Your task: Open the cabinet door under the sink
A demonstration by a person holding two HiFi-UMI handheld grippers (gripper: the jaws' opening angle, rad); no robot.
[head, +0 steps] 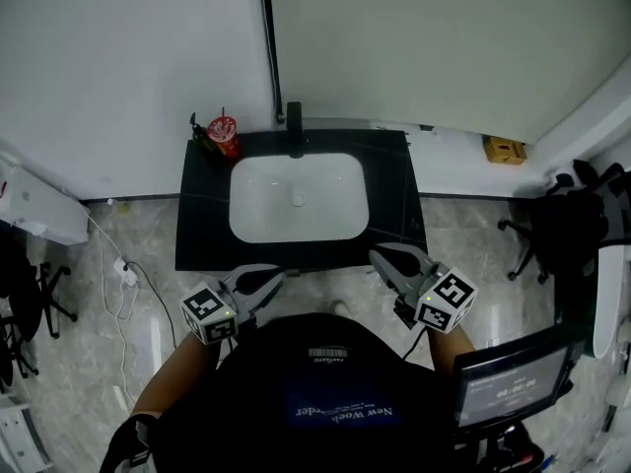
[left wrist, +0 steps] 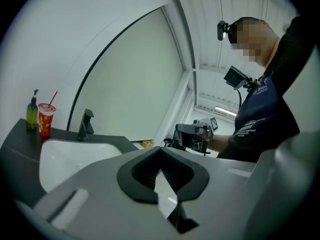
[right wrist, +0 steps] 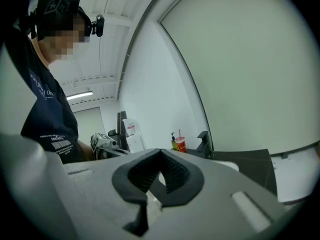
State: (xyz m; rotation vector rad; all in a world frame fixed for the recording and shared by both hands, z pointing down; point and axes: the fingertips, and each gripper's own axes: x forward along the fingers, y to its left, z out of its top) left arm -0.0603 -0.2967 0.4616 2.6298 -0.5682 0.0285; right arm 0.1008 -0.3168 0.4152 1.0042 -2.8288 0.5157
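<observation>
My left tool [head: 264, 280] and right tool [head: 386, 262], pressed together, empty; I should dip below the tabletop [head: 200, 233] ahead, then spread.

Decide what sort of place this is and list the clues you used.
Probably a lab or office corner with a washbasin unit, not a home bathroom: a white sink and black faucet sit in a dark counter, while an office chair and a power strip stand nearby.

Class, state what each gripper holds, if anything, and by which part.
Nothing is held. The left gripper and the right gripper both have their jaws shut together with nothing between them.
</observation>
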